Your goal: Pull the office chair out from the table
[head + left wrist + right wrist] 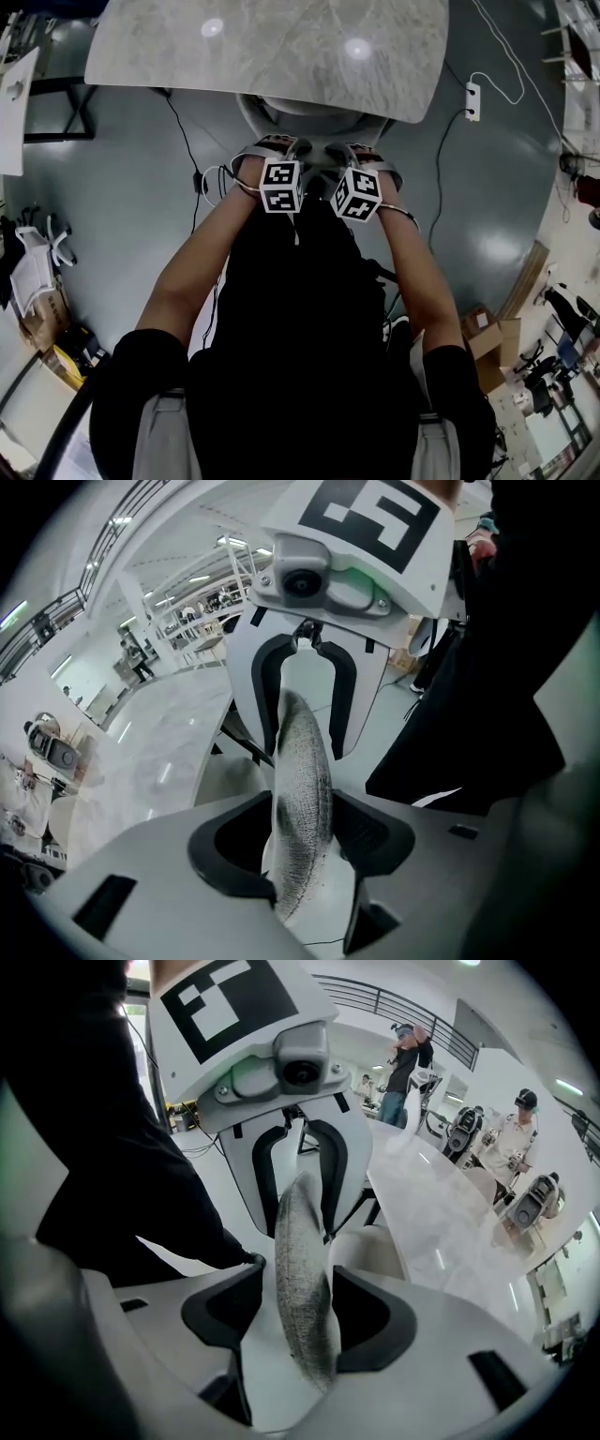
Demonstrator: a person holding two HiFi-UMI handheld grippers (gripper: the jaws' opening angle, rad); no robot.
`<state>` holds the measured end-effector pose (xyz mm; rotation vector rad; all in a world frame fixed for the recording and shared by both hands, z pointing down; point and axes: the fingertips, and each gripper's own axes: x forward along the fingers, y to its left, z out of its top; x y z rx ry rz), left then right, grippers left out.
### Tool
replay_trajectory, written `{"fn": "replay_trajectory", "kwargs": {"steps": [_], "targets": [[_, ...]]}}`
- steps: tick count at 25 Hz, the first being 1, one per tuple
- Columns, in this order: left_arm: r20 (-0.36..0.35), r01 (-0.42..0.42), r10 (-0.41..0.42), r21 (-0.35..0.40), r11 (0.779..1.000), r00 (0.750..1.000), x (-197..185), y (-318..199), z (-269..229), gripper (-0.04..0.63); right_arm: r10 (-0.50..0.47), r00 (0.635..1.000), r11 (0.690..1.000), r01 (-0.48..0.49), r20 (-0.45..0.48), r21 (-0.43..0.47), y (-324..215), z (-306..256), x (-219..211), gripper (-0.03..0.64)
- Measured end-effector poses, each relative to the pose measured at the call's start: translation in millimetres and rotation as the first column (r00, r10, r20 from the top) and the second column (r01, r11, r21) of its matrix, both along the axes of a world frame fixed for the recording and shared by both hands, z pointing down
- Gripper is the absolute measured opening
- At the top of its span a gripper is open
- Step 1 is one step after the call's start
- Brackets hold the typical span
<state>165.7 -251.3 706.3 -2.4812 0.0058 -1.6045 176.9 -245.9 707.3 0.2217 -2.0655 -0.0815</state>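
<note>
The office chair (pixel 298 116) stands tucked against the near side of the table (pixel 281 47), and only its pale curved back shows below the tabletop. The backrest edge (pixel 302 789) is a thin rim of grey speckled fabric. It stands between the jaws of the left gripper (pixel 302 841), which are spread wide, with a gap at each dark pad. The right gripper (pixel 305 1312) straddles the same rim a little further along, its jaws equally wide. There the fabric may brush one pad, but the close view leaves that unsure. Both grippers are smooth light grey plastic. Each carries a marker cube (pixel 280 185) printed with black and white squares, and no readable writing shows. The tabletop is veined grey marble with rounded corners. The floor (pixel 122 187) is glossy grey.
</note>
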Motion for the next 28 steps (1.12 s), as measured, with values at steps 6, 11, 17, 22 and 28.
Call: {"fn": "replay_trajectory", "kwargs": {"steps": [6,11,17,22,28], "targets": [[0.038,-0.015,0.016,-0.029,0.999,0.999,0.5,4.8,9.5,0.206,-0.033,0.998,0.999,0.034,-0.055,0.010,2.4,10.0,0.3,0.241],[0.038,0.006,-0.005,-0.032,0.999,0.999,1.5,3.1,13.7,0.176,-0.016,0.996,0.999,0.018,-0.089,0.028,-4.6,15.1,2.0,0.177],[0.040,0.022,-0.021,-0.034,0.999,0.999,1.1,1.0,13.8,0.135,-0.023,0.996,0.999,0.026,-0.086,0.028,-4.5,14.2,1.5,0.149],[0.045,0.045,-0.042,-0.054,0.998,0.998,1.2,0.7,15.4,0.117,-0.029,0.995,0.999,0.032,-0.094,0.032,-4.4,15.4,1.1,0.130],[0.037,0.047,-0.045,-0.048,0.998,0.998,1.3,2.6,15.1,0.107,-0.035,0.995,0.999,0.036,-0.093,0.010,-1.3,15.3,1.5,0.115]]}}
